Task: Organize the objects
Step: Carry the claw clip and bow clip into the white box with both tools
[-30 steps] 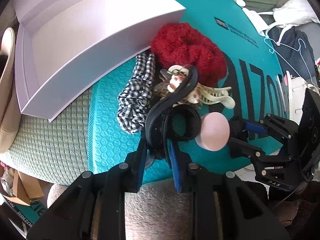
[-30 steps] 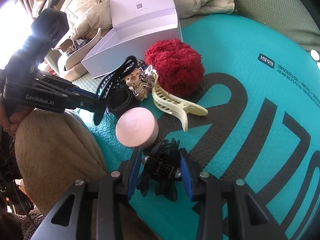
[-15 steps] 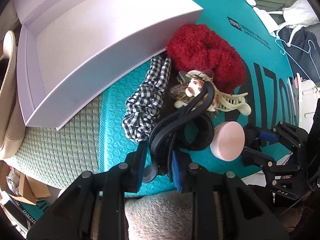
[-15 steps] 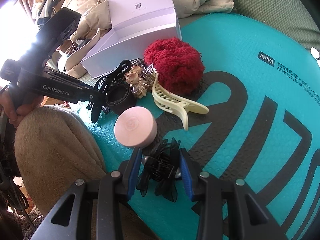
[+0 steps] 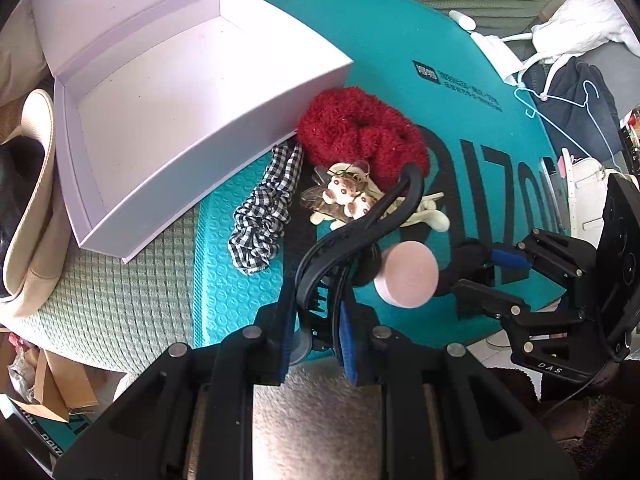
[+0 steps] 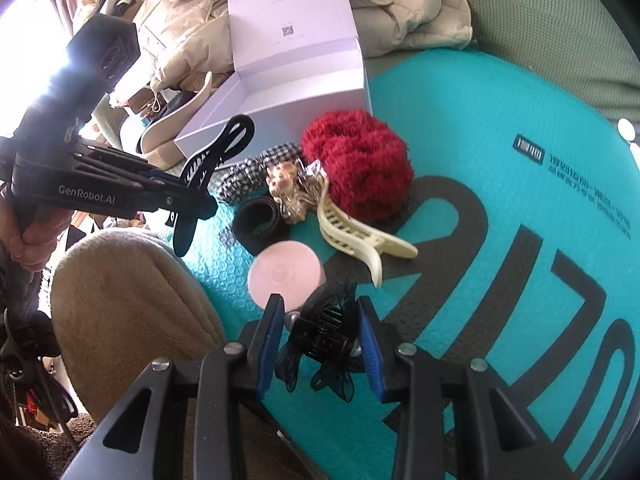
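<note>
My left gripper (image 5: pixel 316 320) is shut on a long black hair clip (image 5: pixel 360 232) and holds it lifted above the teal mat (image 5: pixel 384 60); it also shows in the right wrist view (image 6: pixel 212 168). My right gripper (image 6: pixel 320 340) is shut on a black bow claw clip (image 6: pixel 324 340) low over the mat. An open white box (image 5: pixel 160 92) lies at the left. A red scrunchie (image 5: pixel 356 136), checked scrunchie (image 5: pixel 264 216), bear clip (image 5: pixel 340 196), cream claw clip (image 6: pixel 352 232), black band (image 6: pixel 260 228) and pink round case (image 5: pixel 408 276) lie in a pile.
A beige cushion (image 6: pixel 132 312) lies under my grippers at the mat's near edge. A cream bag (image 5: pixel 36 216) sits left of the box. Clothes and a hanger (image 5: pixel 560 96) lie at the far right. Green quilted fabric (image 5: pixel 120 304) surrounds the mat.
My left gripper has lifted the long black clip up and back from the pile, and more of the box shows. The right gripper has stayed in place on the bow clip.
</note>
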A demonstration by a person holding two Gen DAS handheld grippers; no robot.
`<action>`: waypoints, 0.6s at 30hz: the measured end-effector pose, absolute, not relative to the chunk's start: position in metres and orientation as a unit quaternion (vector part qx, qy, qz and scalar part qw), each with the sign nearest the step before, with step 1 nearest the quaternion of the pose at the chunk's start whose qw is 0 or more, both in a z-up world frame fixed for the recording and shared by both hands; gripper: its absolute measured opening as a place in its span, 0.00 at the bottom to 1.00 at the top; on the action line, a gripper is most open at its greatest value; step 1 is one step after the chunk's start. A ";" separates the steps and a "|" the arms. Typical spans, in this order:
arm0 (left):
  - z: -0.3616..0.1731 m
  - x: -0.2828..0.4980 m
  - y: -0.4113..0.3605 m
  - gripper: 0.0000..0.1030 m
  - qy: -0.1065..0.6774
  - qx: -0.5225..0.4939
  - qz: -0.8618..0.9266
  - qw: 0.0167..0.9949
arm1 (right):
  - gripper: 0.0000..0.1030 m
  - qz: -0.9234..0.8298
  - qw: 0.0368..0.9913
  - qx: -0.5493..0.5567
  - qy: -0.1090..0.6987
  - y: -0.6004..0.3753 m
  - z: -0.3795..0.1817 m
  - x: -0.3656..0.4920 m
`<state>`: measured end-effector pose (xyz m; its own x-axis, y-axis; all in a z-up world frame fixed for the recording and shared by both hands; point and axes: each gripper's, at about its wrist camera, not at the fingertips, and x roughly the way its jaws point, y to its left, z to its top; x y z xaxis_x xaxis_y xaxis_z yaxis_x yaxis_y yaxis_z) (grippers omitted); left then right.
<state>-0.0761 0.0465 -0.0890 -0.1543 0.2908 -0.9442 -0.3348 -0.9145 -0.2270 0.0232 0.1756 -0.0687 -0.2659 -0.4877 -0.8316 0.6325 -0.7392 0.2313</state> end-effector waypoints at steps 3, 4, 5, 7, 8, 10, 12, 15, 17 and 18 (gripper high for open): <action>-0.080 -0.069 0.044 0.18 0.011 -0.609 0.766 0.204 | 0.35 -0.797 0.355 0.482 0.080 0.171 -0.058 0.027; -0.077 -0.065 0.040 0.18 0.007 -0.608 0.768 0.203 | 0.35 -0.799 0.355 0.478 0.081 0.170 -0.055 0.029; -0.074 -0.063 0.038 0.18 0.003 -0.606 0.770 0.201 | 0.35 -0.800 0.356 0.475 0.082 0.170 -0.051 0.030; -0.066 -0.055 0.027 0.18 -0.004 -0.601 0.775 0.197 | 0.35 -0.802 0.360 0.468 0.083 0.168 -0.045 0.034; -0.060 -0.052 0.024 0.18 -0.008 -0.598 0.777 0.195 | 0.35 -0.803 0.363 0.465 0.083 0.167 -0.041 0.036; -0.045 -0.039 0.012 0.18 -0.016 -0.591 0.783 0.192 | 0.35 -0.804 0.369 0.459 0.085 0.165 -0.035 0.040; -0.027 -0.022 -0.009 0.18 -0.022 -0.584 0.790 0.187 | 0.35 -0.805 0.374 0.453 0.089 0.158 -0.028 0.042; -0.006 -0.009 -0.036 0.18 -0.031 -0.574 0.799 0.177 | 0.35 -0.807 0.381 0.442 0.091 0.155 -0.018 0.047; 0.005 -0.003 -0.045 0.18 -0.033 -0.567 0.806 0.167 | 0.35 -0.808 0.386 0.435 0.092 0.152 -0.012 0.049; 0.010 0.000 -0.047 0.18 -0.033 -0.563 0.810 0.163 | 0.35 -0.809 0.389 0.431 0.093 0.150 -0.008 0.050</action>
